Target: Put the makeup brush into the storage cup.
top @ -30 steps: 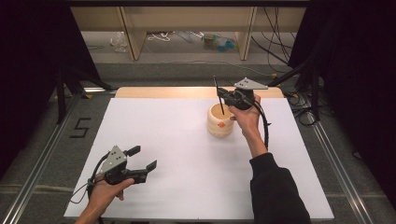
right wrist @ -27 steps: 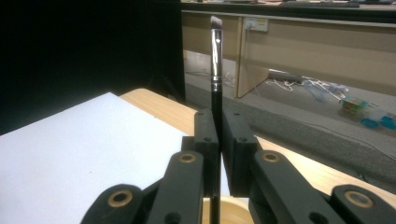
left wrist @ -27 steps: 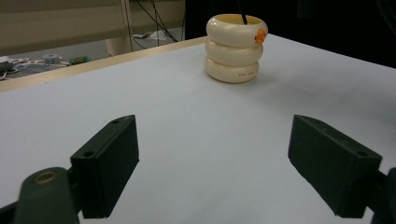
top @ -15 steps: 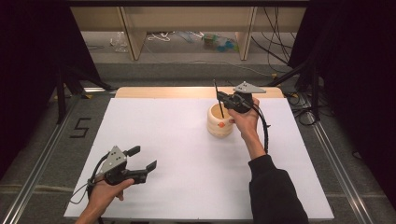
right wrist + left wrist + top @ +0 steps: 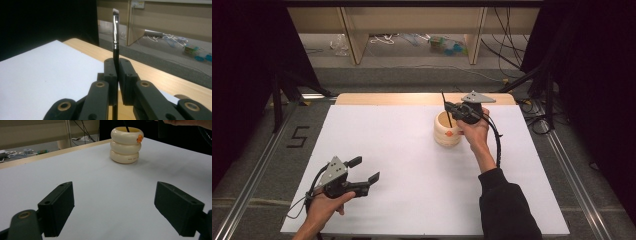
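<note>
A cream ribbed holder (image 5: pixel 447 132) stands upright at the back right of the white table sheet (image 5: pixel 402 165); in the left gripper view the holder (image 5: pixel 127 145) has a small orange mark near its rim. My right gripper (image 5: pixel 456 111) hovers just over the holder, shut on a thin black brush (image 5: pixel 445 107). The brush's lower end dips into the holder's mouth. Seen from the right gripper (image 5: pixel 117 72), the brush (image 5: pixel 115 30) rises between the closed jaws, with a silver ferrule and a pale tip. My left gripper (image 5: pixel 366 169) rests at the front left, open and holding nothing, as its own view (image 5: pixel 116 205) also shows.
A wooden strip (image 5: pixel 422 98) borders the table's far edge. Beyond it stand shelf legs, with cables and clutter on the floor (image 5: pixel 442 45). Metal rails (image 5: pixel 572 170) run along both sides of the table. Dark curtains hang at left and right.
My right gripper and the brush have sunk slightly toward the holder. The left gripper has not moved.
</note>
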### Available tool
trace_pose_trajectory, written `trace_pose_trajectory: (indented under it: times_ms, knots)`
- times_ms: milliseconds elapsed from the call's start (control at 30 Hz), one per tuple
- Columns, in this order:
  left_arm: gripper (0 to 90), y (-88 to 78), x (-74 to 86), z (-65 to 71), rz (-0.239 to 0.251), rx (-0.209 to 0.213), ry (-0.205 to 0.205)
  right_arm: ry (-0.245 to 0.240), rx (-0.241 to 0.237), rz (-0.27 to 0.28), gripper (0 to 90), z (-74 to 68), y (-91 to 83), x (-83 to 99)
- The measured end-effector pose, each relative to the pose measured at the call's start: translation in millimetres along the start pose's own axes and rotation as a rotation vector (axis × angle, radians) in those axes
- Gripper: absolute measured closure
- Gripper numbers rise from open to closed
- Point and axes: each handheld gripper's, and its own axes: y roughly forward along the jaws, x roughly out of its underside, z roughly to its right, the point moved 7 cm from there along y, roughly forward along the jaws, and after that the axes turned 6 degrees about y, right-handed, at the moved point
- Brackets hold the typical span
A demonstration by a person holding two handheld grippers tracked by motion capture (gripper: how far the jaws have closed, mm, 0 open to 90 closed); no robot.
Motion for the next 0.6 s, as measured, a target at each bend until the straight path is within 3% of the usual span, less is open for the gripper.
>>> trace_pose_trajectory:
  times_ms: [233,267,400,467,500,533,600]
  knots:
    - [16.3,-0.3,0.5,-0.4,-0.004,0.000,0.014,-0.026,0.018,-0.021,85.3,1.9,-0.1,5.1]
    - [16.3,-0.3,0.1,-0.7,-0.001,-0.001,0.012,-0.016,0.025,-0.041,85.2,3.6,-0.6,9.6]
    - [16.3,-0.1,0.8,0.1,-0.003,-0.001,0.002,0.000,0.018,-0.038,84.5,6.3,-1.0,15.6]
    - [16.3,0.0,0.2,0.1,-0.002,-0.001,0.000,0.019,0.017,-0.078,75.4,7.7,-2.0,19.6]
    - [16.3,0.0,0.2,0.1,-0.002,-0.001,0.000,0.019,0.017,-0.078,75.4,7.7,-2.0,19.6]
    - [16.3,-0.3,0.0,-0.4,-0.002,0.001,0.015,0.023,0.027,-0.072,67.1,7.6,-2.4,19.1]
    - [16.3,-0.2,0.4,-0.2,-0.002,-0.002,0.004,0.015,0.043,-0.090,62.0,8.4,-5.7,18.1]
